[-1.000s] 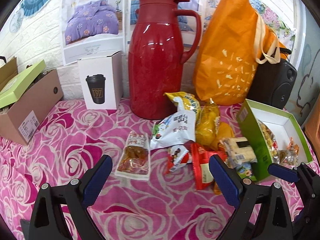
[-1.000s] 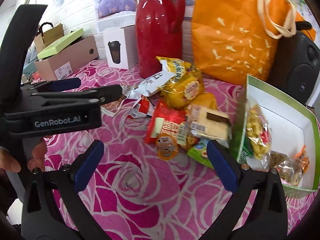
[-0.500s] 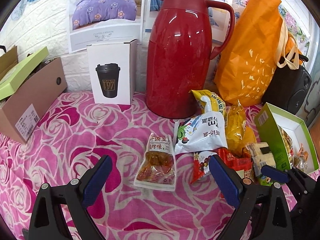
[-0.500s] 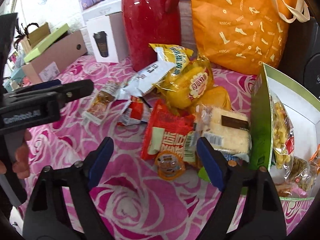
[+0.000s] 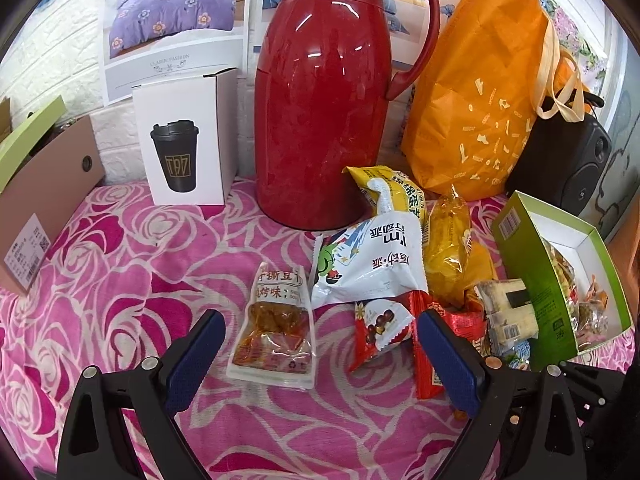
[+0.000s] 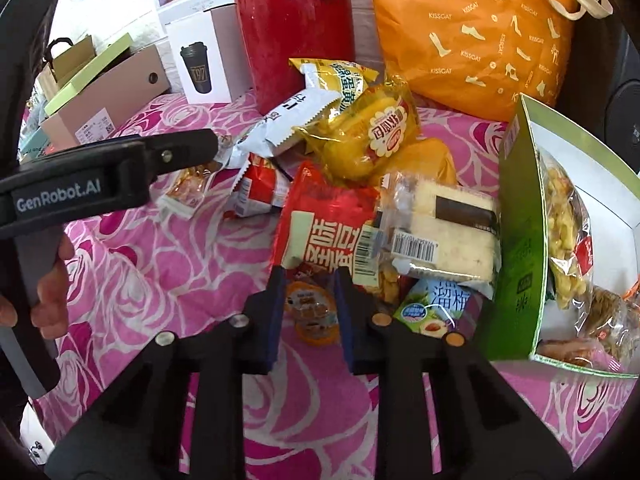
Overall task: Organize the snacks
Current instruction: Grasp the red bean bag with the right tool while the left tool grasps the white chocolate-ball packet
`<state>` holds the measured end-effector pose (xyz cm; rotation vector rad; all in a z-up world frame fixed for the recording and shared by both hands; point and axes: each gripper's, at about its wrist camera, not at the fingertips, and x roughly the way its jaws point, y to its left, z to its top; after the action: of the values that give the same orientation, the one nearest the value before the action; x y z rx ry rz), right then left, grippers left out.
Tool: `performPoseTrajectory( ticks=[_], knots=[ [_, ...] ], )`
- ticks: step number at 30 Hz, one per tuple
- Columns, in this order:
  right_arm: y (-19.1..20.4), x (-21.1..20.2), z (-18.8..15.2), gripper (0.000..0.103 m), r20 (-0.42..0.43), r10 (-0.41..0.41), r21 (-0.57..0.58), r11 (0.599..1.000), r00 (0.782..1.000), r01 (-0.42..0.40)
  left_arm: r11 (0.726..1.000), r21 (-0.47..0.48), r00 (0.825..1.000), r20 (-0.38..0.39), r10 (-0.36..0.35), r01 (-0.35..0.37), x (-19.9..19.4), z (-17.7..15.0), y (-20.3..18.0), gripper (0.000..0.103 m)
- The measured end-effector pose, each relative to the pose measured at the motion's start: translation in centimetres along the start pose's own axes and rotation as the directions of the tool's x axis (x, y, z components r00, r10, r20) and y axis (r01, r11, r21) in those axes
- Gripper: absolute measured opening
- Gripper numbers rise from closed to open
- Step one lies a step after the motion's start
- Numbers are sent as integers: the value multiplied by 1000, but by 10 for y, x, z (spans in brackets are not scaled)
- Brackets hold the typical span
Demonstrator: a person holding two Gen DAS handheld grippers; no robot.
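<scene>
Loose snacks lie in a heap on the pink rose cloth beside an open green box [image 5: 520,264] that holds several bagged snacks. My right gripper [image 6: 310,300] is shut on a small orange jelly cup [image 6: 312,316] at the heap's near edge, just below a red packet [image 6: 324,224] and a wrapped cake slice [image 6: 444,232]. My left gripper [image 5: 320,320] is open, low over the cloth. Its fingers straddle a clear pouch of brown snack [image 5: 276,332] and a red-and-white chocolate packet [image 5: 380,328]. A white packet [image 5: 372,264] and yellow packets [image 5: 448,256] lie behind.
A tall red thermos [image 5: 324,120], a white cup box [image 5: 184,140] and an orange bag [image 5: 480,100] stand along the back wall. A cardboard box [image 5: 48,184] sits at the left, a black speaker [image 5: 568,164] at the right. A hand [image 6: 48,292] holds the left gripper's handle.
Both grippers moved forward toward the heap. The right gripper's fingers closed from wide apart onto the jelly cup. The left gripper stayed open.
</scene>
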<state>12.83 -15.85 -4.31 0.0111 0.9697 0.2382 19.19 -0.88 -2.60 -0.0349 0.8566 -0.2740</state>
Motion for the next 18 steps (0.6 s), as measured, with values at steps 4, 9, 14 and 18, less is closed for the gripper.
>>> performPoseTrajectory(
  ticks=[4, 9, 14, 18],
  knots=[
    [-1, 8, 3, 55, 2, 6, 21, 1000, 1000, -6, 1000, 3, 1000, 1, 5, -5, -2, 0, -3, 99],
    [0, 17, 8, 43, 16, -47, 25, 999, 999, 46, 1000, 4, 1000, 0, 6, -6, -4, -1, -5, 99],
    [-6, -11, 3, 2, 34, 61, 41, 997, 998, -63, 1000, 4, 1000, -9, 1, -1, 0, 1, -7, 98],
    [-4, -21, -6, 4, 29, 65, 25, 998, 997, -66, 1000, -11, 1000, -2, -6, 6, 3, 3, -2, 98]
  ],
)
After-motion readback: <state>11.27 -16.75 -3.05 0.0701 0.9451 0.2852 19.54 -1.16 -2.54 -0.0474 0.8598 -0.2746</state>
